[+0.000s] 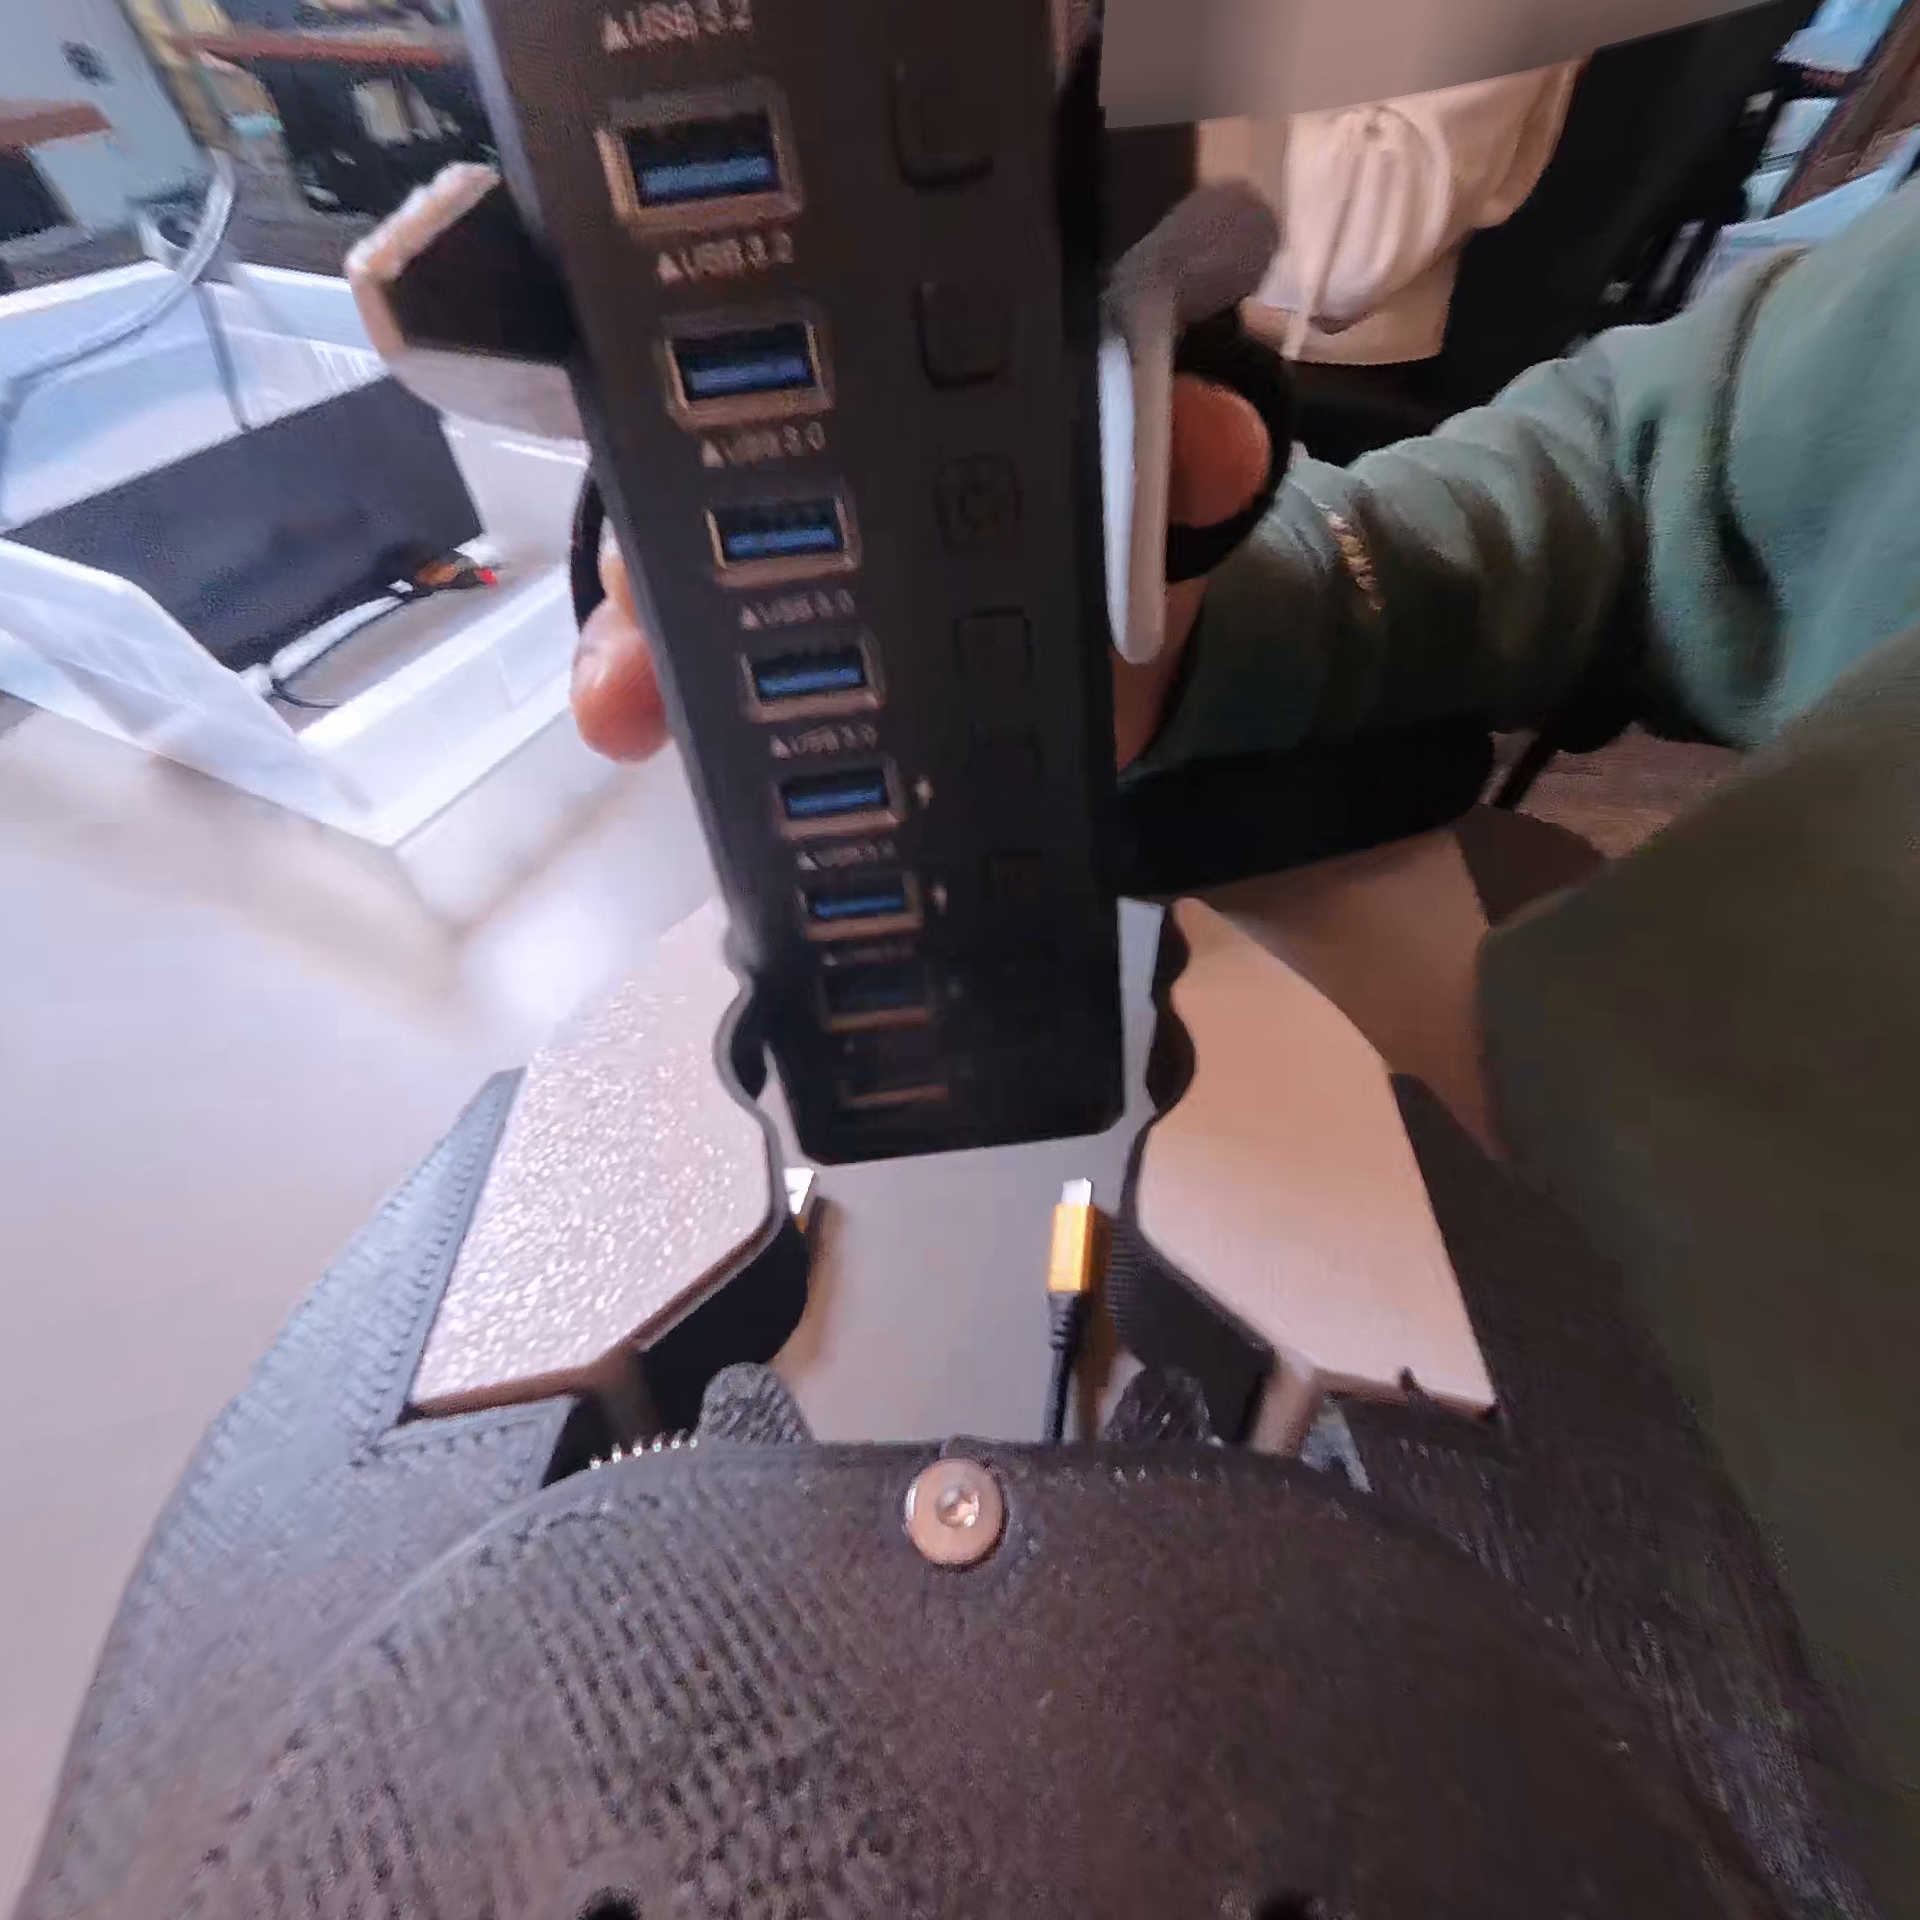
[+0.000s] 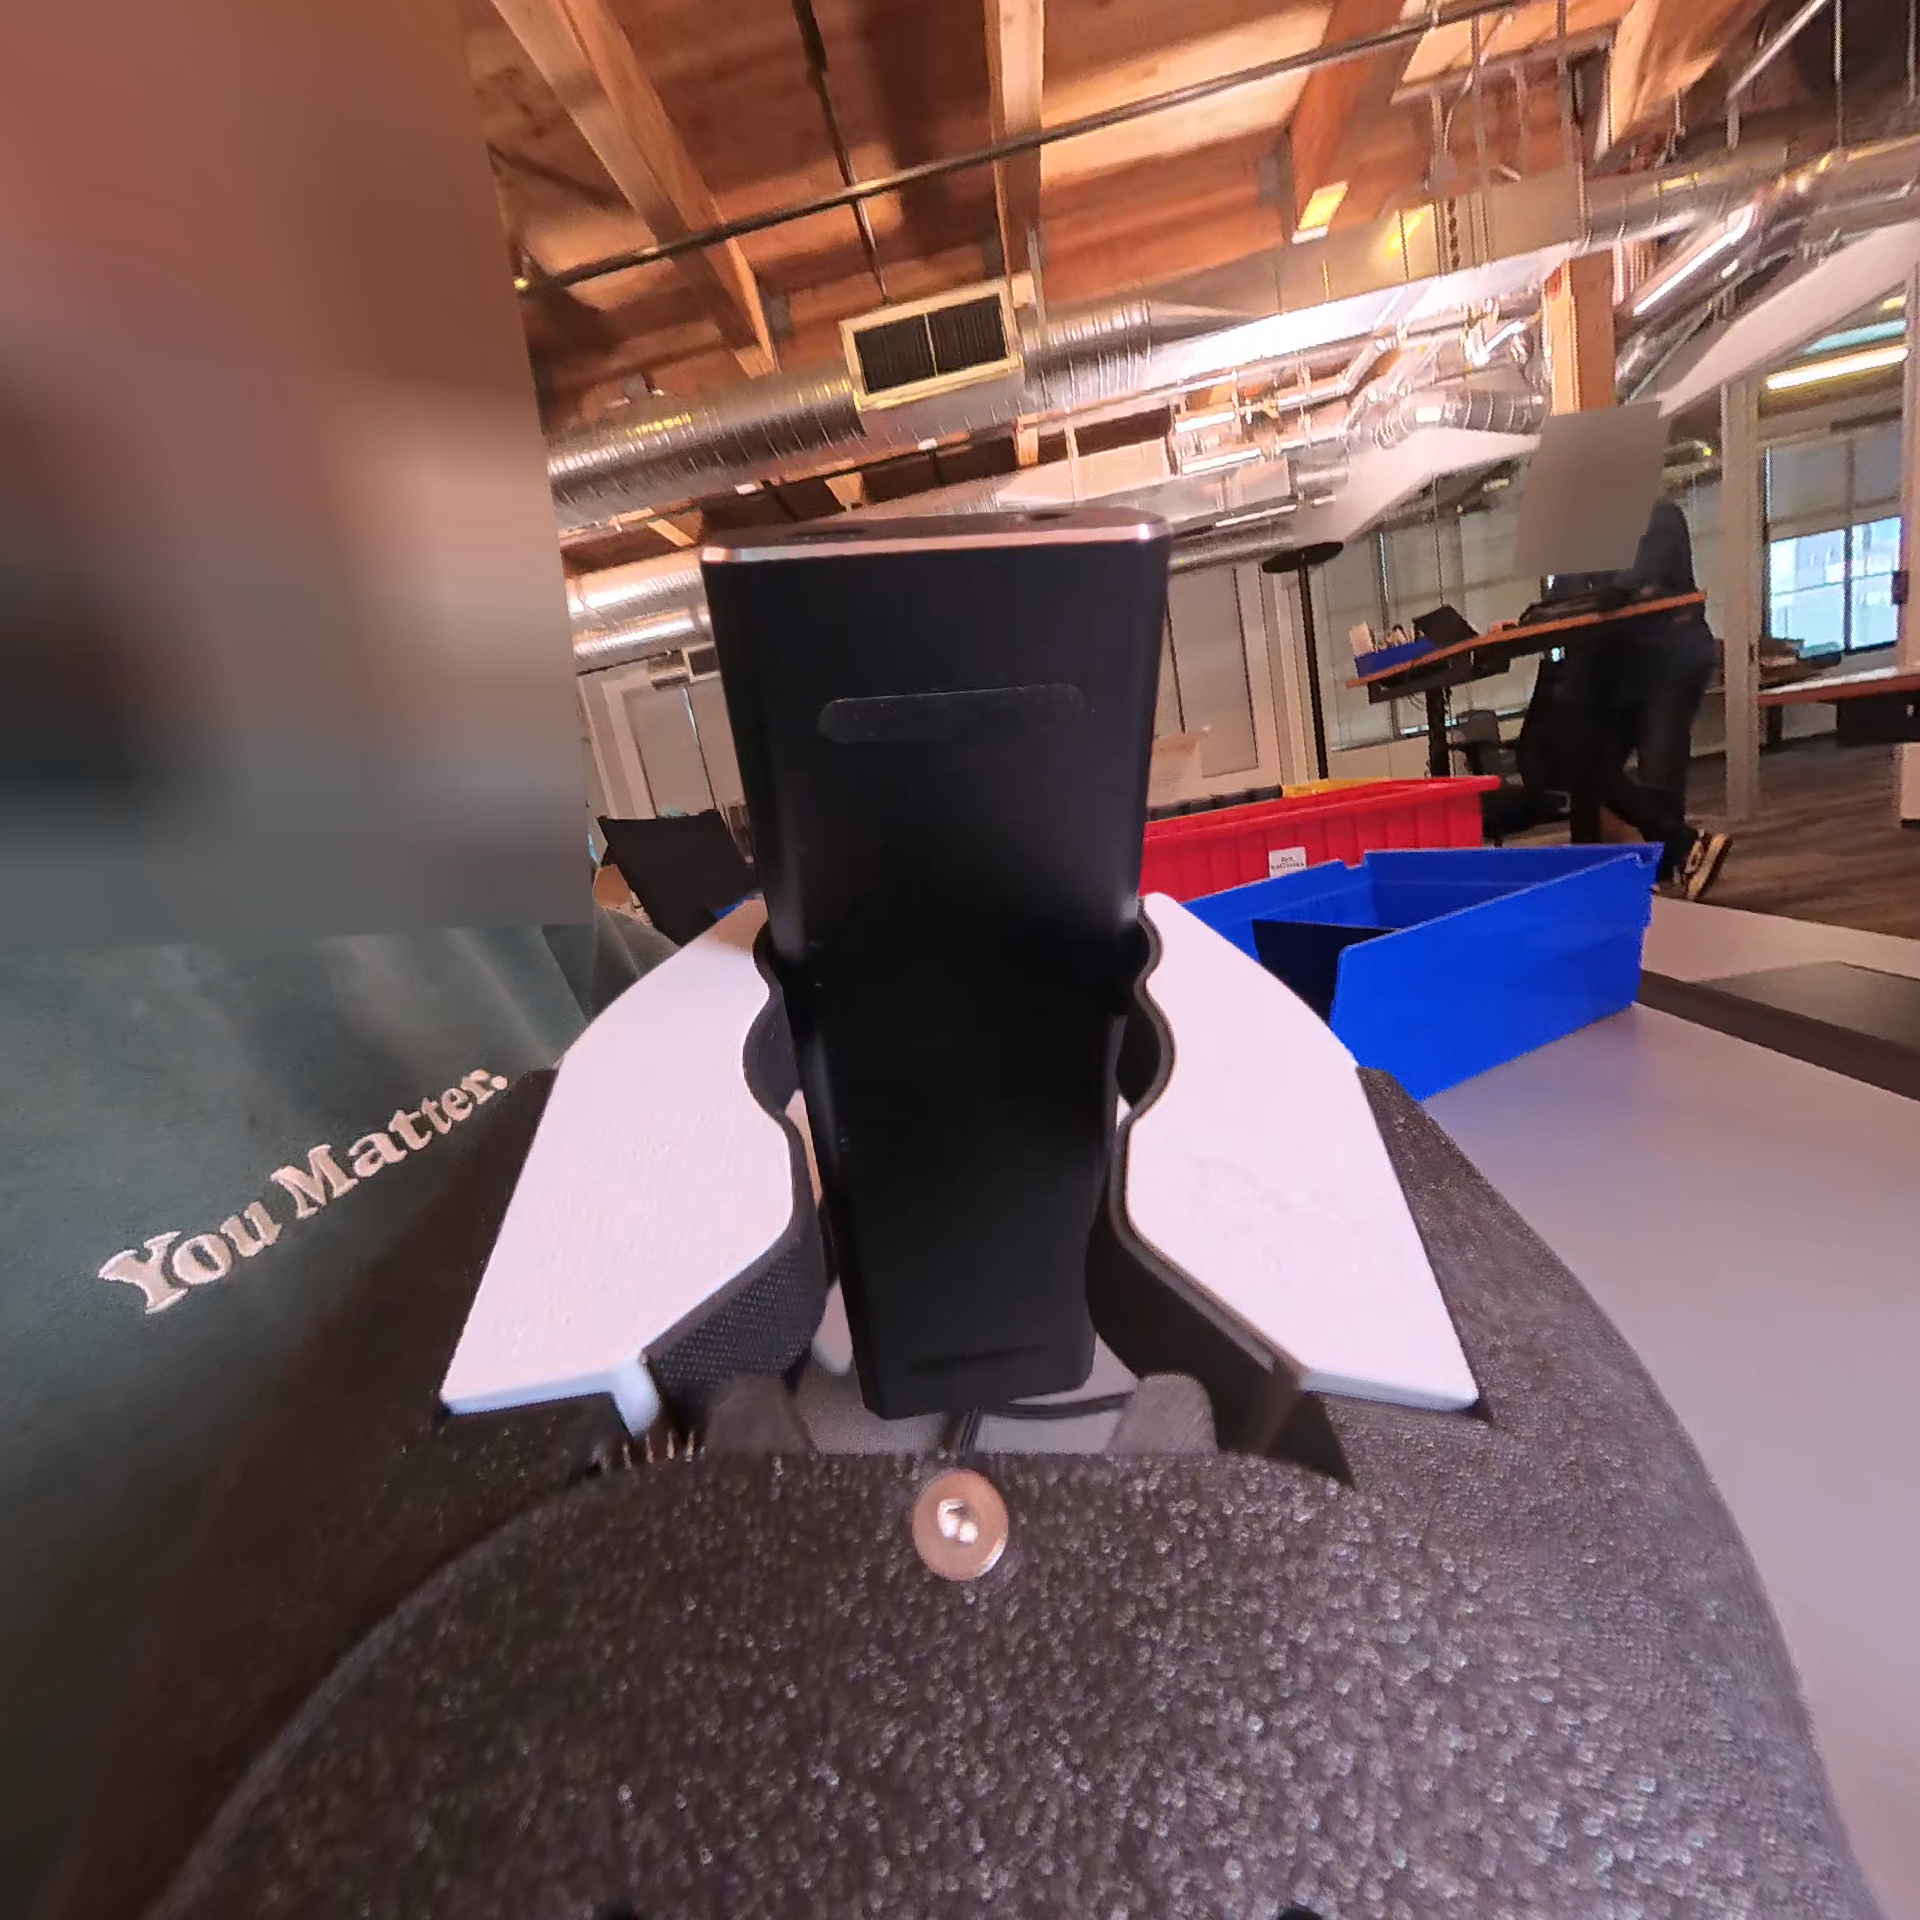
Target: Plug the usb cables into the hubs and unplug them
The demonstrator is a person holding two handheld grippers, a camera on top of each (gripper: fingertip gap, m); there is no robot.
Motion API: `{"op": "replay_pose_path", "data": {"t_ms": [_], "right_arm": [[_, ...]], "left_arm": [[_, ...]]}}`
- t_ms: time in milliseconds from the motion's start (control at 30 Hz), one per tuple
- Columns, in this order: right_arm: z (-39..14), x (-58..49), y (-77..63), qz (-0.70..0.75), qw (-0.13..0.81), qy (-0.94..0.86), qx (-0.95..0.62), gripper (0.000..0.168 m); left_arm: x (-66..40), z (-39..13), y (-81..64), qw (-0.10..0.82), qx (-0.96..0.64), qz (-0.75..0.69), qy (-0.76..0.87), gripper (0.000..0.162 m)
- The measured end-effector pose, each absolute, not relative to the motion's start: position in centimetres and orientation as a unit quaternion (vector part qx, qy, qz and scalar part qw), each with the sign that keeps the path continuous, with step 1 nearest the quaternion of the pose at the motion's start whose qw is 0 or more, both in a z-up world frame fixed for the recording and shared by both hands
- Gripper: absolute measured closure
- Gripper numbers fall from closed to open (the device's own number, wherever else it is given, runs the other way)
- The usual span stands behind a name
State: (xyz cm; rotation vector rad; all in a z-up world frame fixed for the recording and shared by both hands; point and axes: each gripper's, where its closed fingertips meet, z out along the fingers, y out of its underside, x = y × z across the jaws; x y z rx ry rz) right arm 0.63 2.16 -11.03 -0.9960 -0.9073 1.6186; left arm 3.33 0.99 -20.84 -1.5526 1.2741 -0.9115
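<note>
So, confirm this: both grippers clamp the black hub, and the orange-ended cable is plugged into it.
Wrong on the cable: in the left wrist view the orange-ended cable lies unplugged on the table beneath the hub. The left gripper and right gripper do both clamp the hub.

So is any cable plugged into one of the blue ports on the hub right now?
No, every blue port showing on the black hub is empty, and the orange-tipped cable lies loose on the table below it.

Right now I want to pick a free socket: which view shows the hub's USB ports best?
The left wrist view: the hub faces it, its row of blue ports visible, all empty. The right wrist view shows only its plain black back.
</note>
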Motion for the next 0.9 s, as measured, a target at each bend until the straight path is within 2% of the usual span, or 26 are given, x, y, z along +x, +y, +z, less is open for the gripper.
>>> {"op": "replay_pose_path", "data": {"t_ms": [33,100,267,533,600,700,800,900], "right_arm": [[-10.9,0.5,1.9,0.666,0.497,-0.378,-0.407,0.106],[-10.8,0.6,1.8,0.651,0.51,-0.387,-0.408,0.106],[-12.8,2.2,3.9,0.572,0.512,-0.43,-0.476,0.107],[-14.9,2.7,3.8,0.496,0.481,-0.51,-0.512,0.116],[-15.0,3.7,4.4,0.477,0.472,-0.513,-0.535,0.106],[-14.2,5.1,4.9,0.373,0.484,-0.556,-0.563,0.091],[-12.8,5.6,4.5,0.24,0.476,-0.625,-0.57,0.084],[-13.3,4.7,4.0,0.135,0.423,-0.693,-0.568,0.082]], "left_arm": [[3.5,-21.0,1.1,0.451,-0.627,-0.359,0.525,0.098],[3.0,-20.8,1.4,0.435,-0.63,-0.35,0.539,0.1],[-0.8,-18.7,3.1,0.448,-0.644,-0.323,0.529,0.101],[-3.8,-18.3,2.5,0.443,-0.639,-0.321,0.541,0.101],[-4.5,-17.8,2.7,0.451,-0.637,-0.312,0.541,0.101],[-5.1,-18.2,3.1,0.45,-0.641,-0.277,0.557,0.101],[-5.0,-19.3,3.5,0.441,-0.649,-0.253,0.567,0.101],[-4.8,-20.3,3.8,0.431,-0.653,-0.235,0.576,0.101]]}}
